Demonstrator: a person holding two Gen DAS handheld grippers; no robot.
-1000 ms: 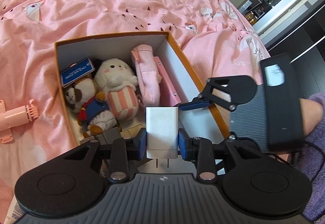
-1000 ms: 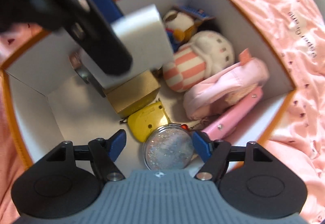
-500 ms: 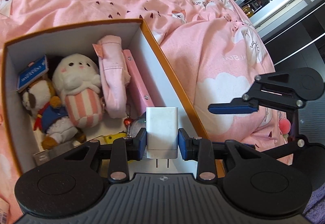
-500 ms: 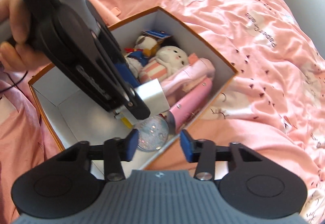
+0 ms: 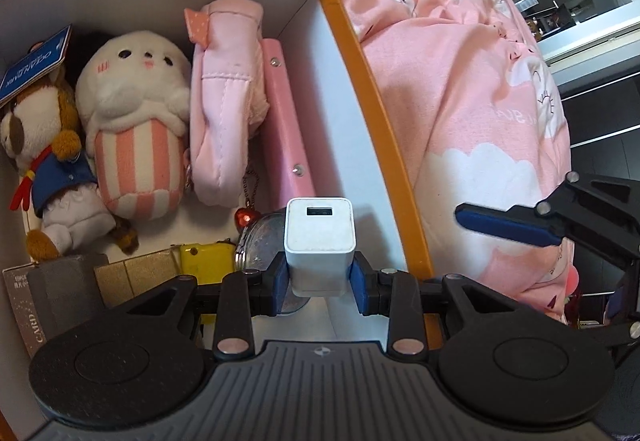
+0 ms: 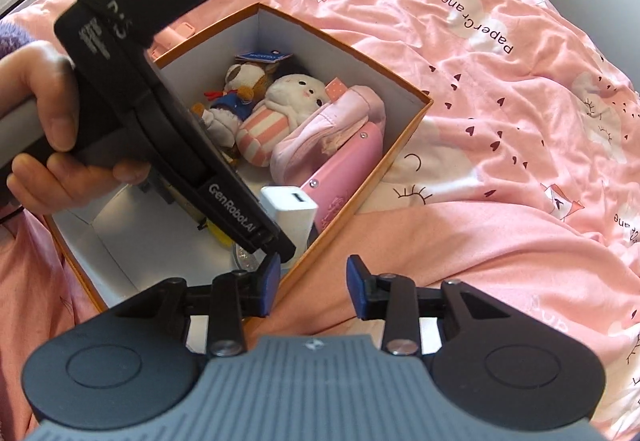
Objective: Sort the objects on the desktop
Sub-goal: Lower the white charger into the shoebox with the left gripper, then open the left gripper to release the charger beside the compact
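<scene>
Overhead, left hand-held gripper (image 5: 319,275) clamping charger (image 5: 319,245), box (image 5: 360,81) beneath

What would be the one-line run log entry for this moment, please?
left gripper: shut on white USB charger | position: over orange box near right wall | right gripper: open, empty, outside box | charger: not yet released

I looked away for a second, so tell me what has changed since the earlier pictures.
The right tool pulled back out of the box and now hangs open over the bedspread. The left tool carried the charger to the box's right side, lower inside. Its grip and the box's contents stayed the same.
</scene>
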